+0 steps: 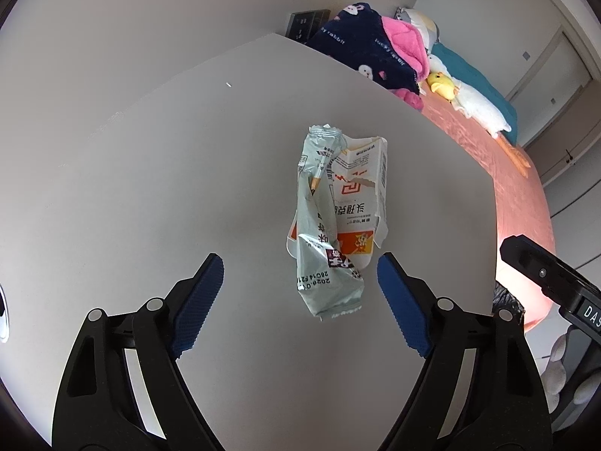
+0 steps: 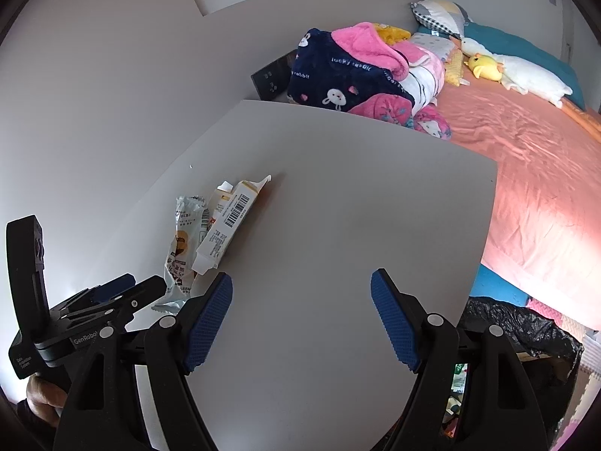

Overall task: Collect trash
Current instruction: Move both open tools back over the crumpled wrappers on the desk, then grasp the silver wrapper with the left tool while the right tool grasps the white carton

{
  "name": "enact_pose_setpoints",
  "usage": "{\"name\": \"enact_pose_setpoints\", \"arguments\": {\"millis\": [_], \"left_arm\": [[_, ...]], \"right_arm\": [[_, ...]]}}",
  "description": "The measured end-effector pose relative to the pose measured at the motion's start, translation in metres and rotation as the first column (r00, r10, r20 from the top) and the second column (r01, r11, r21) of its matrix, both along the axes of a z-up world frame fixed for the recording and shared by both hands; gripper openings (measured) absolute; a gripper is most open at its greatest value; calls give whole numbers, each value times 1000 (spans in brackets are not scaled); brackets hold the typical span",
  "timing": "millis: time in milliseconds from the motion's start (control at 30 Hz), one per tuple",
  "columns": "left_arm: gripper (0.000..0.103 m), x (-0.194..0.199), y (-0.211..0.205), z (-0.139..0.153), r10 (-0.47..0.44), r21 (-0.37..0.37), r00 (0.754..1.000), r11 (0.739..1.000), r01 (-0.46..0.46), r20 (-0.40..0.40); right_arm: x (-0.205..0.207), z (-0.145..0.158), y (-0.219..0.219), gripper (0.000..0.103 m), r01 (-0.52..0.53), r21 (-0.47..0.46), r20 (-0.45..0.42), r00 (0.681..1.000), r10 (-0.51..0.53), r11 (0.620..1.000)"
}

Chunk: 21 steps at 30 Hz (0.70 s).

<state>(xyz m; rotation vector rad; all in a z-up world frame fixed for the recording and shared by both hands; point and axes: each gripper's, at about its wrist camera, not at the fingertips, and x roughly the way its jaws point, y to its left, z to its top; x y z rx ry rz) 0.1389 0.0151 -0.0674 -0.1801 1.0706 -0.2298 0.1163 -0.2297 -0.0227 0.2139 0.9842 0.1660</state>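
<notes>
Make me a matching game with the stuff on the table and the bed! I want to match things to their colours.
Things:
1. snack wrapper
2. plush duck head
3. bedsheet
4. trash bag

Colours:
A. black
B. silvery grey
C. salmon pink
D. yellow

Pairs: 1-B, 2-D, 3-C, 4-A

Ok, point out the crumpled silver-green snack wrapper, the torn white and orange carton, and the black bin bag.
Crumpled silver-green snack wrapper (image 1: 319, 259), left wrist view, printed lower half.
Torn white and orange carton (image 1: 360, 191), left wrist view, printed front face.
Black bin bag (image 2: 522, 323), right wrist view, crinkled rim.
</notes>
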Motion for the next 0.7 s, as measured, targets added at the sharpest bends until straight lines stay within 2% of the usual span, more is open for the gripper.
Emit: {"name": "enact_pose_setpoints", "arguments": {"millis": [100,200,267,333,400,433,467,600,700], "left_arm": [[78,10,-2,-6,-6,4,1000,1000,6,-9],[70,17,-1,-13,-13,1,1000,1000,13,-25],[55,22,0,-18,-21,-16,999,1000,20,-43],[53,25,0,-21,-29,-29,998,999,28,-50],[43,27,0,-24,-42,-34,998,999,41,-49],[33,28,0,-24,-48,-45,998,998,46,-50],[30,28,1,-24,-50,-51,998,998,47,-46],[25,28,5,-16,-54,-84,999,995,53,-3],[22,28,11,-8,-34,-82,999,996,36,23]], "right_arm": [[8,-3,3,78,-1,-2,-2,1000,1,1000],[16,-7,7,78,-4,-1,-10,1000,4,1000],[21,-9,9,78,-5,-1,-14,1000,5,1000],[26,-12,13,78,-10,0,-20,1000,10,1000],[30,-14,15,78,-14,0,-25,1000,14,1000],[32,-16,18,78,-18,1,-28,999,18,1000],[33,-17,19,78,-20,2,-29,999,20,1000],[40,-22,29,78,-34,8,-39,999,34,999],[45,-25,36,78,-46,16,-46,998,46,999]]}}
